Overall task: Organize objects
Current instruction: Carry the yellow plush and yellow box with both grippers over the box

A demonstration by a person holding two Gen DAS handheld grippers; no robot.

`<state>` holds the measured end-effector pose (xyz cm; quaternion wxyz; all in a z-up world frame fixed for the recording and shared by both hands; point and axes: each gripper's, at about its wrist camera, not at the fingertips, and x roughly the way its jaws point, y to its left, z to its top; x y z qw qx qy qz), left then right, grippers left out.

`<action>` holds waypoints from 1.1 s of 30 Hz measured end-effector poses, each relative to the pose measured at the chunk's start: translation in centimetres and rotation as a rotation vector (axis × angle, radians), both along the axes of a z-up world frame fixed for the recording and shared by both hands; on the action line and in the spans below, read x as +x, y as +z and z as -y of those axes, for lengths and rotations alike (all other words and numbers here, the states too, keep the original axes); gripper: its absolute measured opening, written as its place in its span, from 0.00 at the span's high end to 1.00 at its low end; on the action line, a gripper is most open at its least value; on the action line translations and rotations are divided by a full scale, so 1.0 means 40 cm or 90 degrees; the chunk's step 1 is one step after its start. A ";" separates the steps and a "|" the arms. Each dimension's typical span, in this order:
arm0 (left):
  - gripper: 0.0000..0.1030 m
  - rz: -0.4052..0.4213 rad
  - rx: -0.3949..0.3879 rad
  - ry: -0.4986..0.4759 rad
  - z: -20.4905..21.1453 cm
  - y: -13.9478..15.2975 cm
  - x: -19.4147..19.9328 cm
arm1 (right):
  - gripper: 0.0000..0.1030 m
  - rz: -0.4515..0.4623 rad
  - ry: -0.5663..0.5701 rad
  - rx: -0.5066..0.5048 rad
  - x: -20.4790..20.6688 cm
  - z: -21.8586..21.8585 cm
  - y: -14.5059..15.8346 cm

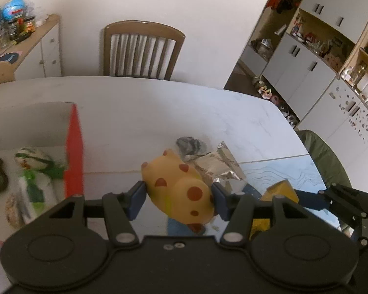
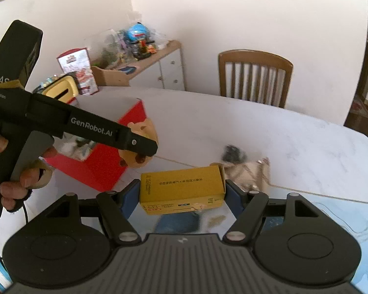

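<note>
Here my left hand-held gripper (image 1: 179, 196) clamps a smooth rounded yellow toy with red spots (image 1: 181, 186); my right hand-held gripper (image 2: 182, 193) grips a rectangular yellow cardboard box with printed characters (image 2: 182, 189).

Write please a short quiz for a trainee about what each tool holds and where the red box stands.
1. True or false: the left tool holds the spotted yellow toy.
2. The right tool holds: A) foil packet B) yellow carton C) nothing.
3. In the left wrist view, on which side of the toy is the red box?

Key:
1. True; the pads press on its sides.
2. B, the yellow carton.
3. Left; the foil packet lies on the table behind the toy.
</note>
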<state>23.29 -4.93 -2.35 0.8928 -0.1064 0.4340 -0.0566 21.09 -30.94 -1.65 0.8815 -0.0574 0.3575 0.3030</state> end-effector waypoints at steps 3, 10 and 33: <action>0.45 0.003 0.000 0.008 -0.039 0.010 -0.020 | 0.30 0.004 0.009 -0.002 -0.013 -0.046 0.012; 0.45 0.009 -0.002 0.024 -0.148 0.028 -0.060 | 0.30 0.006 0.025 -0.007 -0.036 -0.167 0.026; 0.45 -0.007 0.052 0.097 -0.522 -0.006 -0.060 | 0.30 -0.015 0.068 -0.031 0.000 -0.584 -0.027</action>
